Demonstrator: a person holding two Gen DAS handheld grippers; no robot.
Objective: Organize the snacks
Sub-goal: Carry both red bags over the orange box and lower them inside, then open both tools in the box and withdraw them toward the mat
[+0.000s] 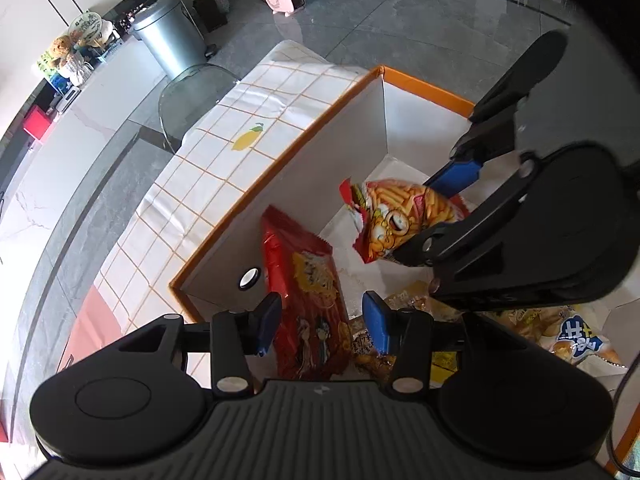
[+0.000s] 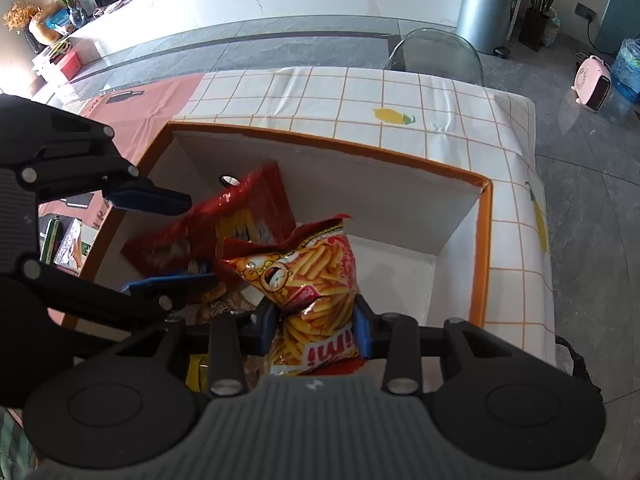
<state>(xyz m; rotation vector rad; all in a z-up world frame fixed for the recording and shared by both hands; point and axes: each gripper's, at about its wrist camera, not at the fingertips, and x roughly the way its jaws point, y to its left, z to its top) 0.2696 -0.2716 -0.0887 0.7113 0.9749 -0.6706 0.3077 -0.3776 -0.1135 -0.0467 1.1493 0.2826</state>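
Right wrist: checked tablecloth point(image 2: 400, 92) | grey tile floor point(image 2: 580, 184) | right jaws grasp fries bag point(image 2: 316, 280) | left jaws released

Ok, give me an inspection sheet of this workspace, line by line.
Surface: table under a checked cloth with lemon prints.
Job's things: orange-rimmed box; red packet leaning on its wall; fries bag held over the box; more snack bags at the bottom.
Clutter: small items left of the box, too blurred to name.
Grippers: left gripper open around the red packet, pads apart from it; right gripper shut on the fries bag.
Cables: one at the left view's lower right edge.
Surroundings: metal bin, clear chair, plant, pink heater.
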